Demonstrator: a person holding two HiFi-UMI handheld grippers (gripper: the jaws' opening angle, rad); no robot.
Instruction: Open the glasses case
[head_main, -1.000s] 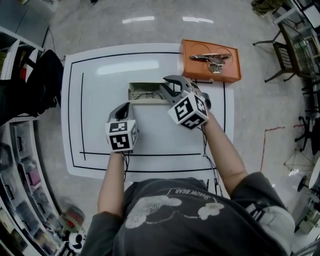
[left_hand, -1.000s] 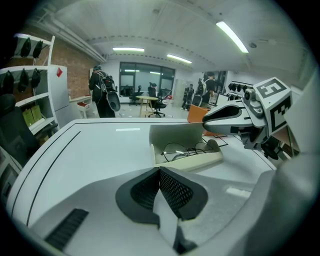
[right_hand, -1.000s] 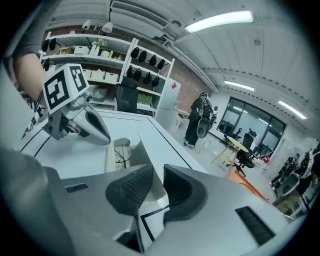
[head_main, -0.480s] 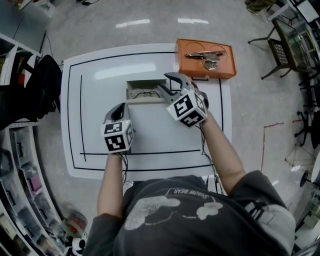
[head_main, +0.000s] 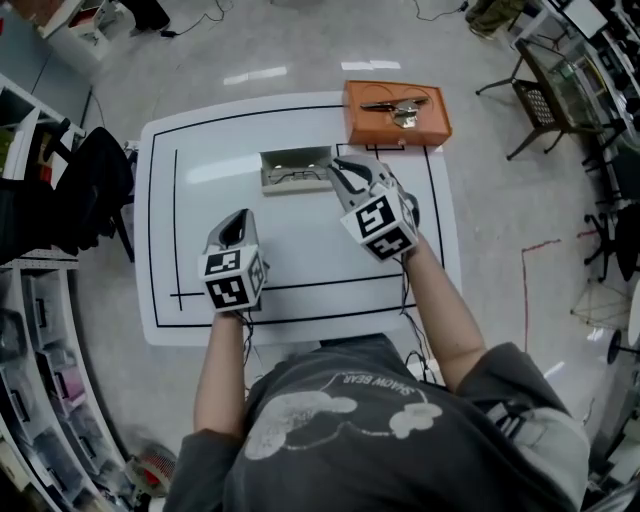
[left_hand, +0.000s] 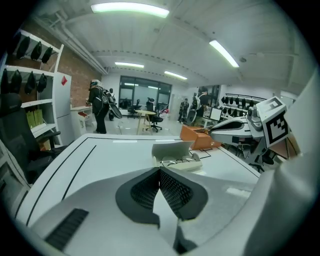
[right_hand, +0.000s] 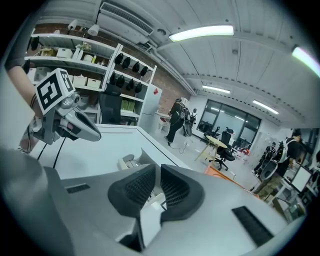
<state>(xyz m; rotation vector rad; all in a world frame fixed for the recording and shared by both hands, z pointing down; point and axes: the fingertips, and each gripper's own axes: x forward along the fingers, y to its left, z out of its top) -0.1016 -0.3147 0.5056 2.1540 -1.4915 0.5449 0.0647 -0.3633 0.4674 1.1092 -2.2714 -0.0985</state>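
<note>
The glasses case (head_main: 297, 170) is already open. Its lid (head_main: 296, 157) stands up at the back, and I can see the glasses (left_hand: 175, 161) lying inside. So I think the job is done, or very close to done.

My left claw (left_hand: 159, 172) is closed. Its two pads touch at the tips and there is nothing in it. The case sits on the table (head_main: 300, 270) ahead of this claw and a little to its right, well apart from it.

My right claw (right_hand: 156, 176) is narrow. It has just been closing, and now only a thin slit is left between the pads. It holds nothing. The case is just past its tips, a bit to the left and lower down. I do not think the claw is touching it, but I cannot be sure.

An orange tray (head_main: 365, 122) is farther off, past my right claw.

All that may be left is to pull both claws away from the case.
</note>
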